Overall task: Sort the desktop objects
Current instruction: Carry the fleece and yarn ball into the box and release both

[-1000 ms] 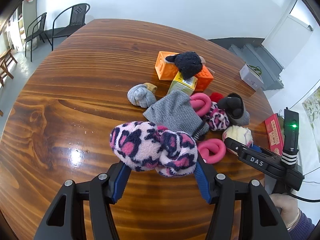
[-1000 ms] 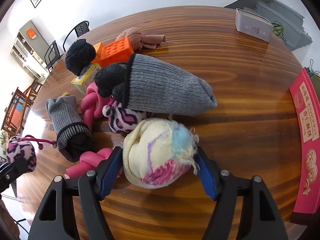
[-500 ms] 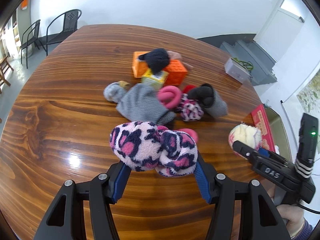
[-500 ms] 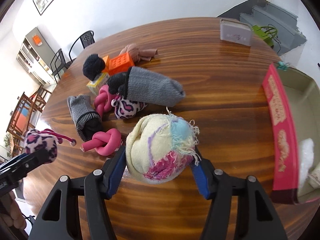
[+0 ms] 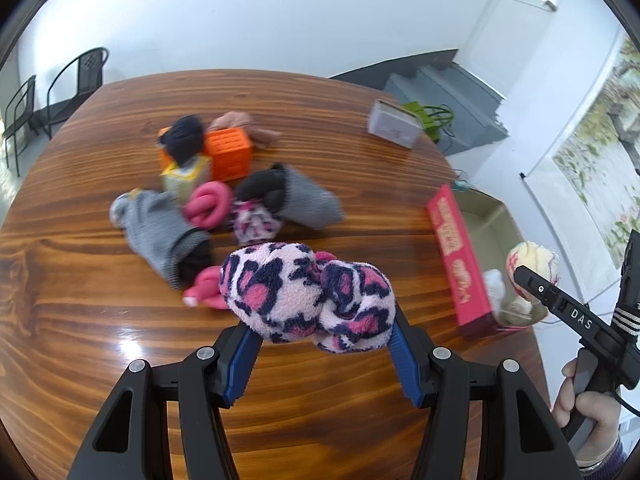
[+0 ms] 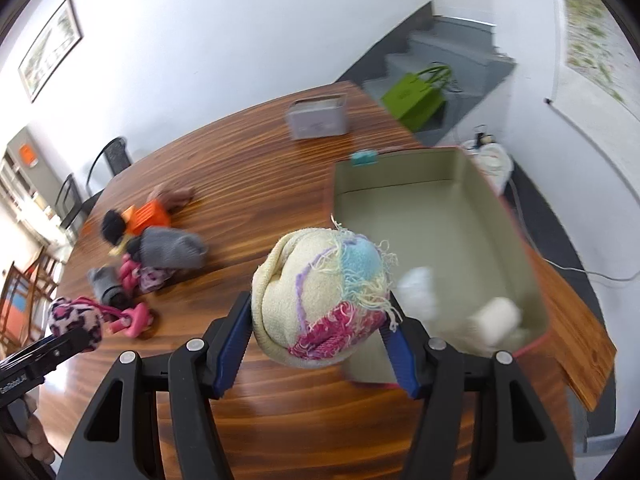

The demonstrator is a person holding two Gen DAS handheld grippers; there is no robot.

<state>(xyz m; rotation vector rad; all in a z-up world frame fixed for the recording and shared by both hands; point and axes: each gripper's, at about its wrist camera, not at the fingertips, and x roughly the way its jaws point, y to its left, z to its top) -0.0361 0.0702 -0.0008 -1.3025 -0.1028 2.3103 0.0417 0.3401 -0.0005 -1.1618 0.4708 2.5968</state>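
My left gripper (image 5: 320, 340) is shut on a pink leopard-print sock ball (image 5: 308, 296), held above the wooden table (image 5: 120, 344). My right gripper (image 6: 320, 340) is shut on a cream, blue and pink sock ball (image 6: 320, 296), held at the near left rim of the red box (image 6: 452, 216). The box has a beige inside and holds white sock balls (image 6: 496, 316). In the left wrist view the box (image 5: 456, 256) lies at the right, with the right gripper and its sock ball (image 5: 532, 260) over it.
A pile stays mid-table: grey socks (image 5: 160, 232), pink knotted ropes (image 5: 208, 204), orange cubes (image 5: 230, 152), a black sock ball (image 5: 184, 140), a yellow carton (image 5: 184, 176). A grey tin (image 5: 394, 128) stands far right. The table edge (image 6: 580, 360) runs just beyond the box.
Both grippers have swung right with their sock balls. The right gripper has risen from the table to the red box's rim. The pile has dropped away to the left.
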